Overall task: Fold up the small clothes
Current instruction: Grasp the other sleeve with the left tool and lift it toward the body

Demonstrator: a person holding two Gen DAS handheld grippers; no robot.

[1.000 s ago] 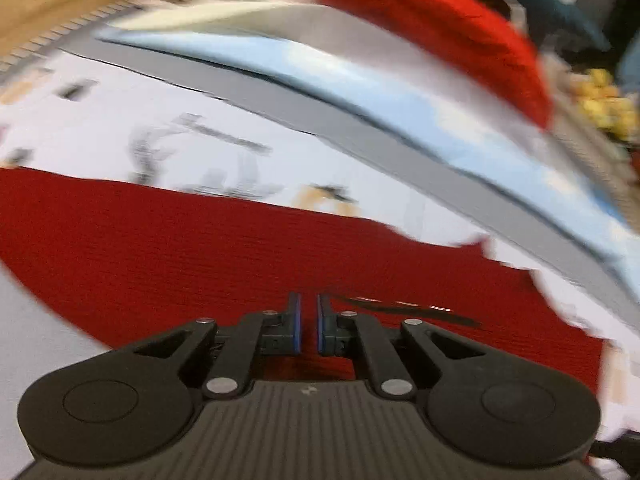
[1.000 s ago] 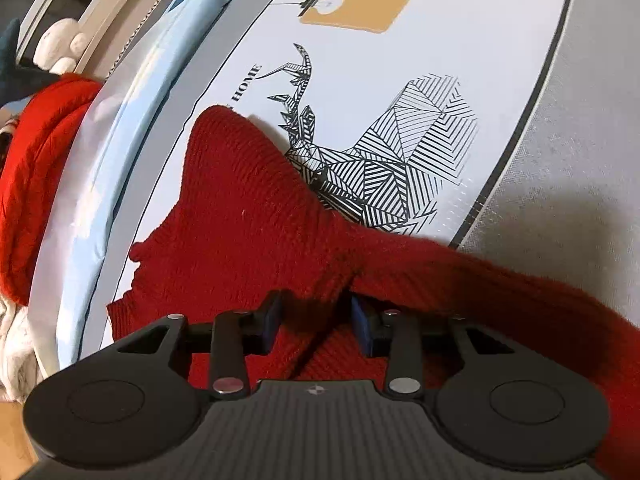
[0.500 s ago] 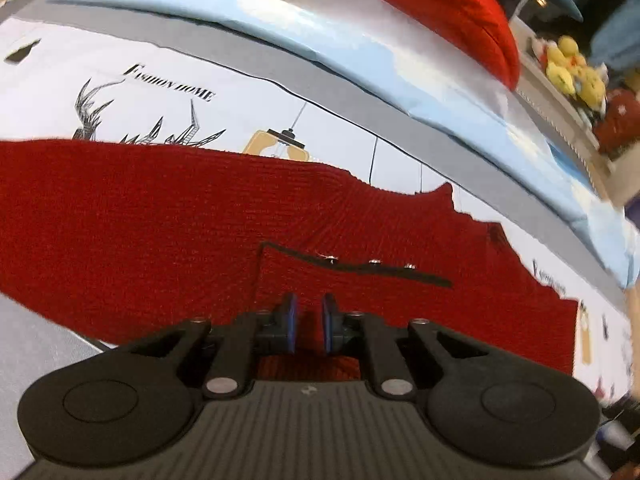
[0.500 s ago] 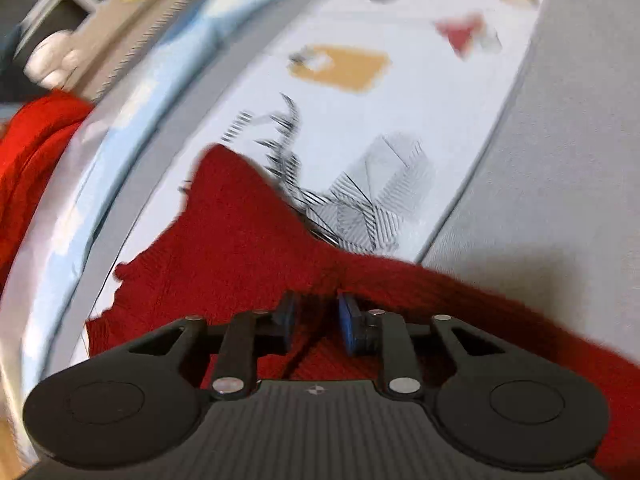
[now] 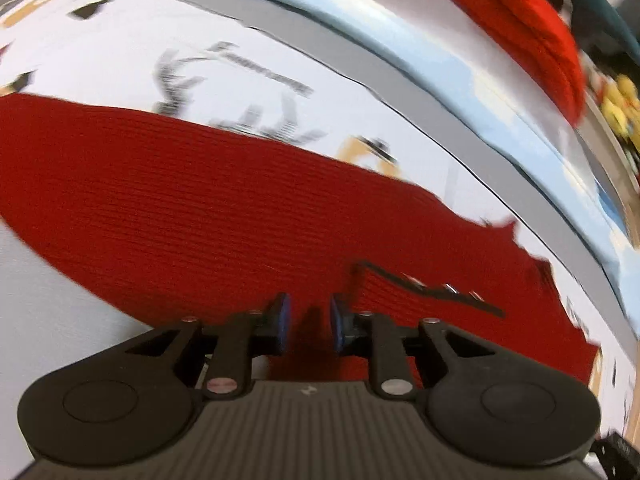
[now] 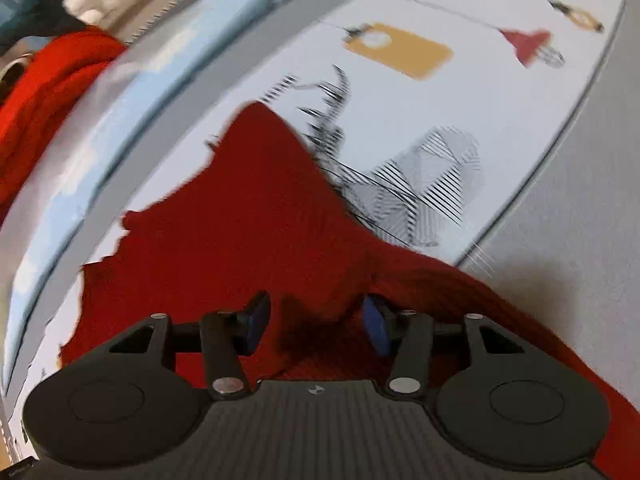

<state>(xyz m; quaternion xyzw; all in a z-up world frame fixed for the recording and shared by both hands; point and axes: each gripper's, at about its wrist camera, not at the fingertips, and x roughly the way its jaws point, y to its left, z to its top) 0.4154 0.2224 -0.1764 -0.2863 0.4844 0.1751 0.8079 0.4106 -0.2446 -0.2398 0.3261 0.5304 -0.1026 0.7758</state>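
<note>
**Both grippers letting go of red knit after a fold**

Left gripper (image 5: 306,326): jaws opening, small gap between the blue pads, red fabric shows in the gap but the pads don't look pressed on it. Right gripper (image 6: 316,326): jaws opening, gap clearly wider, a raised ridge of the same fabric sits between the pads, not pinched.

Red knit garment (image 5: 224,216) lies on the printed mat (image 6: 400,92), spread in a long band. Near edge is directly under both grippers. A dark-trimmed placket with small snaps (image 5: 432,288) sits just right of the left gripper. The deer print on the mat (image 6: 420,176) is partly covered by the garment's far corner.

Progress, my read: one fold laid down and being released; the garment is flat-ish but wide, with a hump at the right gripper. Likely left: smooth the hump, at least one more fold across, then move it aside. A second red knit (image 5: 520,20) is bunched past the mat's far edge, beyond the light blue sheet (image 5: 420,36); can't tell if it's folded.
</note>
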